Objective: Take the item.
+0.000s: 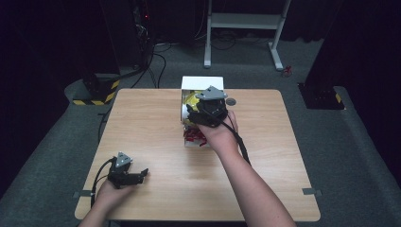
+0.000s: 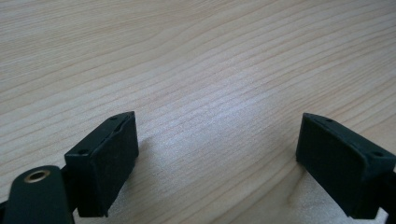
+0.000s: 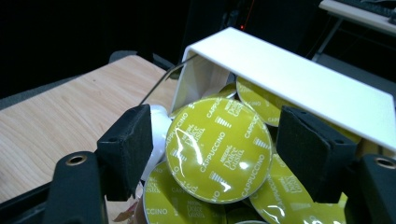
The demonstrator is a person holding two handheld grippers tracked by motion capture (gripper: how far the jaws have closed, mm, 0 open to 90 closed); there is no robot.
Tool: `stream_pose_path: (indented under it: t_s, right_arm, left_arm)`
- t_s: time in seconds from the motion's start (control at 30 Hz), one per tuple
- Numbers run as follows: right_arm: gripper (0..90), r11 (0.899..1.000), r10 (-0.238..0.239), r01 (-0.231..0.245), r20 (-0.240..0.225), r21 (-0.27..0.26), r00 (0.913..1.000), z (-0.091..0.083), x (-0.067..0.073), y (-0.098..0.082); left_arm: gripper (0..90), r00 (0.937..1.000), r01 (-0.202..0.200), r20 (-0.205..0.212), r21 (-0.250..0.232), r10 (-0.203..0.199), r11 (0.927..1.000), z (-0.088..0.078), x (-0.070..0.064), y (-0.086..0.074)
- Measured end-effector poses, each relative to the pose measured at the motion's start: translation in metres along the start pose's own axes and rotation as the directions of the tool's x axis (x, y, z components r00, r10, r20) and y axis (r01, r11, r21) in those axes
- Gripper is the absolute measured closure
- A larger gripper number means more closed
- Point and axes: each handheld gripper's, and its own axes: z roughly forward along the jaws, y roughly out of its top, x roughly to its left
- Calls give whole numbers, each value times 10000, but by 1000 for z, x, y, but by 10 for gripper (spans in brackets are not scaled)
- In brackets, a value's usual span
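A white box [image 1: 202, 83] sits at the middle of the table's [image 1: 265, 179] far edge, packed with yellow-green coffee capsules [image 3: 254, 100]; its raised flap [image 3: 299, 79] hangs just over them. Red scraps [image 1: 194, 137] lie at the box's near side. The near half of the table lies bare. The right gripper [image 1: 208, 113] hangs over the box, jaws apart either side of one capsule [image 3: 218, 150], with gaps visible at both pads. The left gripper [image 1: 126, 174] rests near the near left corner, jaws wide apart, holding nothing.

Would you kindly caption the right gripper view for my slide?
Right gripper poised with open jaws around a yellow-green capsule in the white box.
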Motion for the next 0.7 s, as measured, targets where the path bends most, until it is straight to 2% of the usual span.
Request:
stream_pose_path:
  t_s: [0.17,0.33,0.7]
  right_arm:
    - [318,9998,-15,15,19,219,10000,3,2,-2]
    - [376,9999,-87,86,95,124,9999,2,1,-2]
    - [381,10000,15,-16,-102,-90,9999,-4,0,-2]
  left_arm:
    - [133,10000,0,23,30,0,10000,0,0,0]
    - [133,10000,5,25,39,-5,10000,0,0,0]
    - [138,10000,-1,12,39,1,10000,0,-1,0]
